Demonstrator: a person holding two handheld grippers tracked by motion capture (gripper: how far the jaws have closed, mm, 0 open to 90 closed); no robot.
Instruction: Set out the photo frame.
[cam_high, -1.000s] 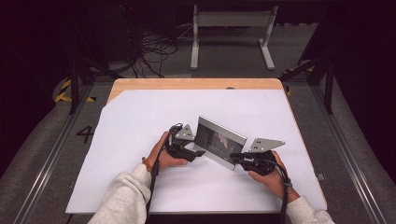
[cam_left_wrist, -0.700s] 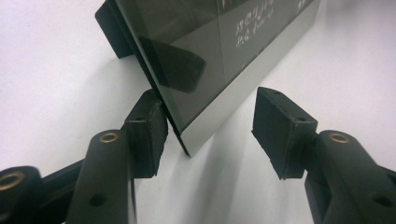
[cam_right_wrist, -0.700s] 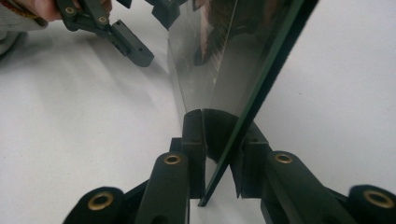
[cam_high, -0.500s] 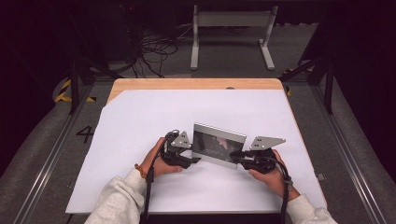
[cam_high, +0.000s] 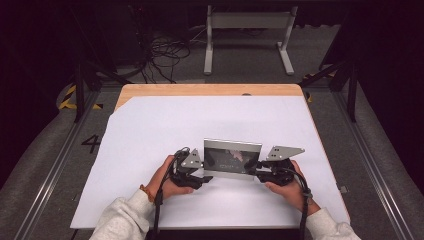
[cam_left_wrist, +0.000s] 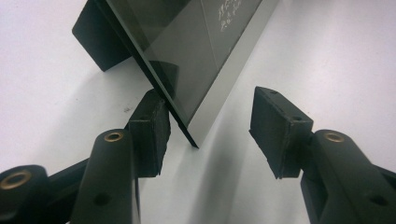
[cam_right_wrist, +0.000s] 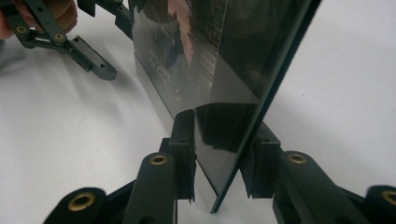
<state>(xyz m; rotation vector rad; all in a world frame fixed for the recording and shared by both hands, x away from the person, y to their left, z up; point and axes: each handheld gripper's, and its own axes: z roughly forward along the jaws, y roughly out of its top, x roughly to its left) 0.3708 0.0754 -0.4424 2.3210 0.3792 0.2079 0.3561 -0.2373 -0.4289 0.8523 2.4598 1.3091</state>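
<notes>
Frame upright between 2 claws

Your left claw (cam_high: 204, 178) stands released, your right claw (cam_high: 256, 174) has just been loosening around the picture frame (cam_high: 232, 158); let go crooked and it topples onto the counter (cam_high: 150, 125).

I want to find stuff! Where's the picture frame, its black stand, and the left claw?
picture frame (cam_high: 232, 159), high view, middle of its glass front
black stand (cam_left_wrist: 95, 39), left gripper view, flat side of the back prop
left claw (cam_left_wrist: 210, 128), left gripper view, gap midway between its two tips

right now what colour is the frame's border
Silver-grey border on the picture frame, around a dark glossy pane; clearest in the high view.
</notes>
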